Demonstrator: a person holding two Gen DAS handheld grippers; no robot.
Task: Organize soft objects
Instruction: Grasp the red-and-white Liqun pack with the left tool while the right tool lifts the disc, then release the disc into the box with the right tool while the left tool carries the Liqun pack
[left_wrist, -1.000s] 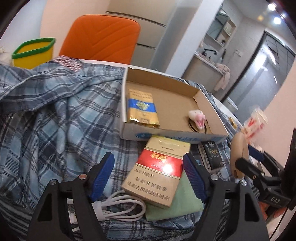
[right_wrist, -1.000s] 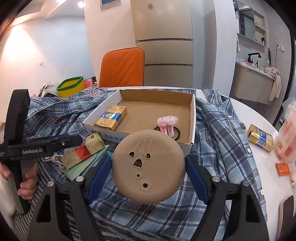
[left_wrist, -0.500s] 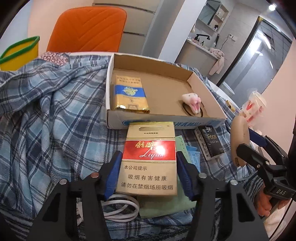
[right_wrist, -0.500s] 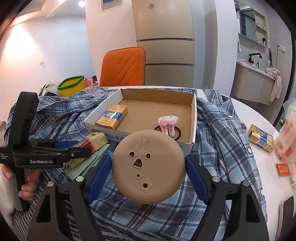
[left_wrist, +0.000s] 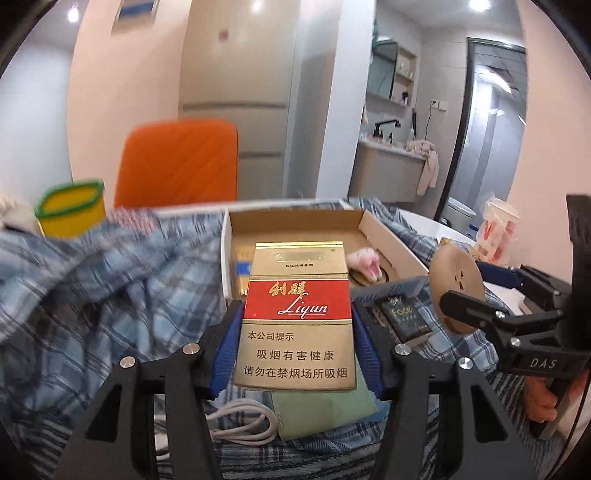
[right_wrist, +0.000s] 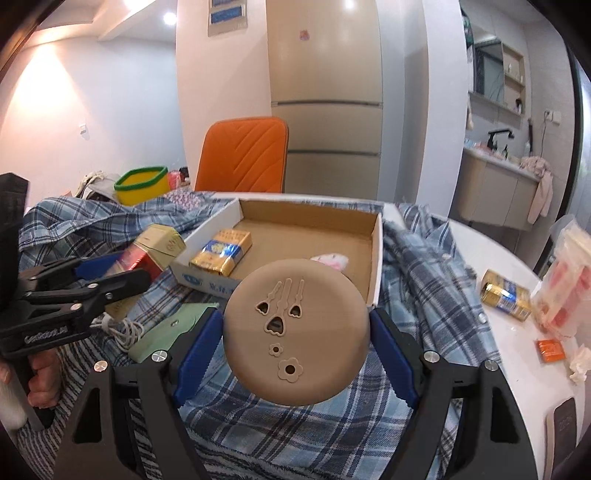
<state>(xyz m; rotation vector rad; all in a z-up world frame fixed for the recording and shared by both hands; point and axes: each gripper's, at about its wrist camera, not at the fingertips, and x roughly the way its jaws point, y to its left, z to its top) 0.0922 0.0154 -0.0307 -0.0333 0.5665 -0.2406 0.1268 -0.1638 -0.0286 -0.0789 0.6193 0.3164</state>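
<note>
My left gripper (left_wrist: 295, 310) is shut on a red-and-gold cigarette pack (left_wrist: 295, 354), held upright in the air above the blue plaid shirt (left_wrist: 92, 288) and just in front of the open cardboard box (left_wrist: 291, 216). My right gripper (right_wrist: 295, 321) is shut on a round tan disc (right_wrist: 295, 332) and hovers before the box's near wall. Inside the box (right_wrist: 310, 212) lie a gold-and-blue pack (right_wrist: 221, 251) and a small pink plush toy (right_wrist: 332, 260), half hidden behind the disc. From the right wrist, the left gripper (right_wrist: 114, 271) and its pack (right_wrist: 155, 247) show at the left.
A green pouch (left_wrist: 325, 410), a white cable (left_wrist: 240, 424) and a dark pack (left_wrist: 404, 317) lie on the shirt near the box. Behind stand a yellow tub (right_wrist: 140, 184) and an orange chair (right_wrist: 243, 155). Another gold pack (right_wrist: 506, 295) and a plastic package (right_wrist: 569, 288) sit on the white table at the right.
The left gripper's jaws closed on the red-and-gold pack, then lifted it off the shirt and tipped it upright toward the box. The right gripper kept still with the disc.
</note>
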